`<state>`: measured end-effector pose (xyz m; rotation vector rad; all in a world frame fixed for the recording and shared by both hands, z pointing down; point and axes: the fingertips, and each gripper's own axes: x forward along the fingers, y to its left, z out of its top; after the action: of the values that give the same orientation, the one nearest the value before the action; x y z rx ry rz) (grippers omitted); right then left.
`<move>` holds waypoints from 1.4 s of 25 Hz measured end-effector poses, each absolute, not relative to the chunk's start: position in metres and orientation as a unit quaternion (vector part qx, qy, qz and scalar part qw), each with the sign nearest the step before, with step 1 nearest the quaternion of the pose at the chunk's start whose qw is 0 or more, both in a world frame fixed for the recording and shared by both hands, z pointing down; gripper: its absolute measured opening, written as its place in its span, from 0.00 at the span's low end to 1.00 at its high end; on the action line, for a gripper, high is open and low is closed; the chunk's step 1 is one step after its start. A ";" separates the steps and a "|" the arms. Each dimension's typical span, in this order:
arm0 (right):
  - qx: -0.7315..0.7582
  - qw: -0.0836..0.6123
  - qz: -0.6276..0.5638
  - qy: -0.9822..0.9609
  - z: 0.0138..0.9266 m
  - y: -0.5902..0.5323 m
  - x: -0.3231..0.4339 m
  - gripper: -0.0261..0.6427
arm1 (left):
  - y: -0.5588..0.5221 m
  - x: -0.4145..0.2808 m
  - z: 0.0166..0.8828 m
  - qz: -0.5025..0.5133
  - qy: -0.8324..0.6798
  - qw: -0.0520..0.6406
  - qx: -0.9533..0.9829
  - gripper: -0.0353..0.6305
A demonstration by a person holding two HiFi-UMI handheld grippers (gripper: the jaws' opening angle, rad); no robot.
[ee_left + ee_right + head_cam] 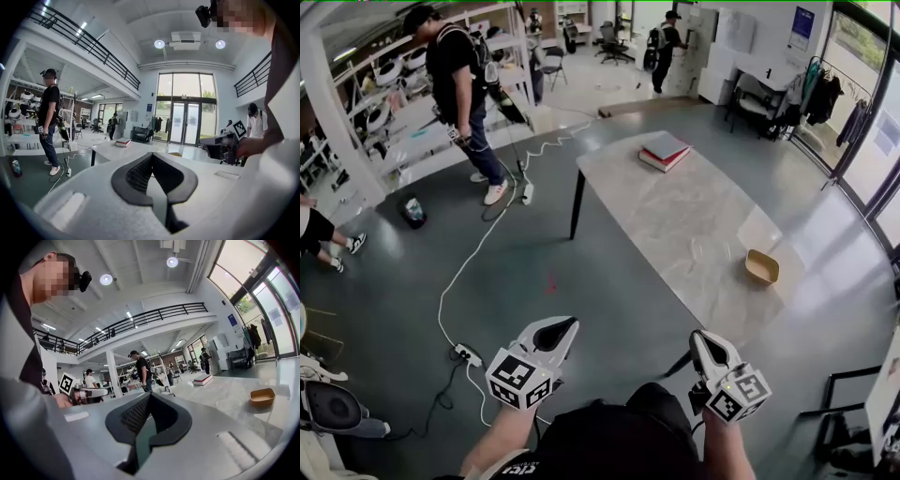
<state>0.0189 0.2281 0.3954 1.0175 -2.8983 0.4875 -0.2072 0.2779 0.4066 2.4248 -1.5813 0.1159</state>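
Left gripper [570, 324] and right gripper [697, 336]: fingers pressed together.

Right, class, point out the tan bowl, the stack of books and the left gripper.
tan bowl [761, 267]: head view, on its bare inside.
stack of books [664, 150]: head view, on the top cover.
left gripper [570, 324]: head view, at its closed tips.

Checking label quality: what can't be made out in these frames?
Books: titles too small, all views.
Table: near corner hidden behind right gripper, head view.
Person at left edge: cut off by frame, head view; only legs show.
Power strip: plugs too small, head view.
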 end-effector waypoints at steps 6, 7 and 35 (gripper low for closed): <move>0.344 0.022 0.173 -0.923 0.404 0.212 0.018 0.04 | 0.258 -0.213 0.415 0.035 -0.530 0.133 0.837 0.05; 0.347 0.022 0.176 -0.921 0.406 0.206 0.019 0.04 | 0.252 -0.212 0.416 0.034 -0.528 0.135 0.838 0.05; 0.358 0.078 0.207 -0.907 0.476 -0.068 0.091 0.04 | -0.065 -0.100 0.421 0.072 -0.430 0.146 0.888 0.05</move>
<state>0.0909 -0.0683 0.4763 1.0723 -2.7173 0.6187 -0.0996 -0.0652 0.4207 2.5573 -1.2390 0.2086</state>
